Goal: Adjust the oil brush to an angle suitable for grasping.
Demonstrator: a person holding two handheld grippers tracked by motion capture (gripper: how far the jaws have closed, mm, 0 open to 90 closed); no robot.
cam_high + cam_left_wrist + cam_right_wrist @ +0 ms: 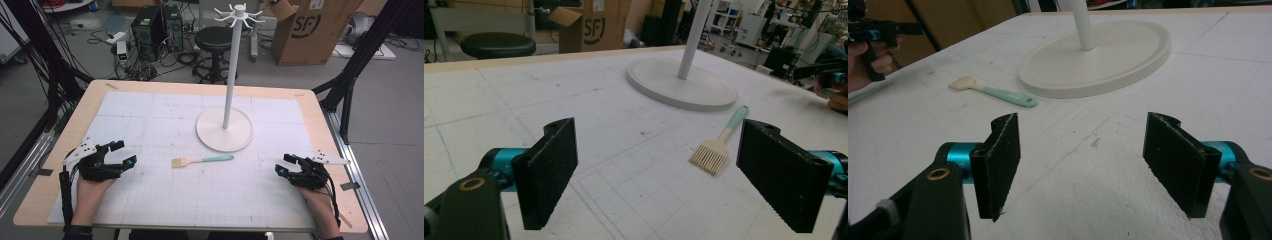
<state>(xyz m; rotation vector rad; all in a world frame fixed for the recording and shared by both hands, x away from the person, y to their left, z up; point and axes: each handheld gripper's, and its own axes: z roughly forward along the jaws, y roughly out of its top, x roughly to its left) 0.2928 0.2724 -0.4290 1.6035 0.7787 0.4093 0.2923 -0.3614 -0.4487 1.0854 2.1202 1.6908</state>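
A small brush (202, 161) with a mint-green handle and pale bristles lies flat on the white gridded mat, just in front of the round base of a tall white hook stand (226, 129). In the left gripper view the brush (719, 144) lies ahead and right of centre; in the right gripper view the brush (993, 91) lies far left. My left gripper (123, 153) rests at the mat's left side, open and empty. My right gripper (285, 163) rests at the right side, open and empty. Both point inward toward the brush.
The stand's pole (231, 75) rises from its base to a ring of hooks at the top. The wooden table edge (65, 145) frames the mat. Beyond the table stand a black stool (214, 42), computer towers and a cardboard box (312, 30).
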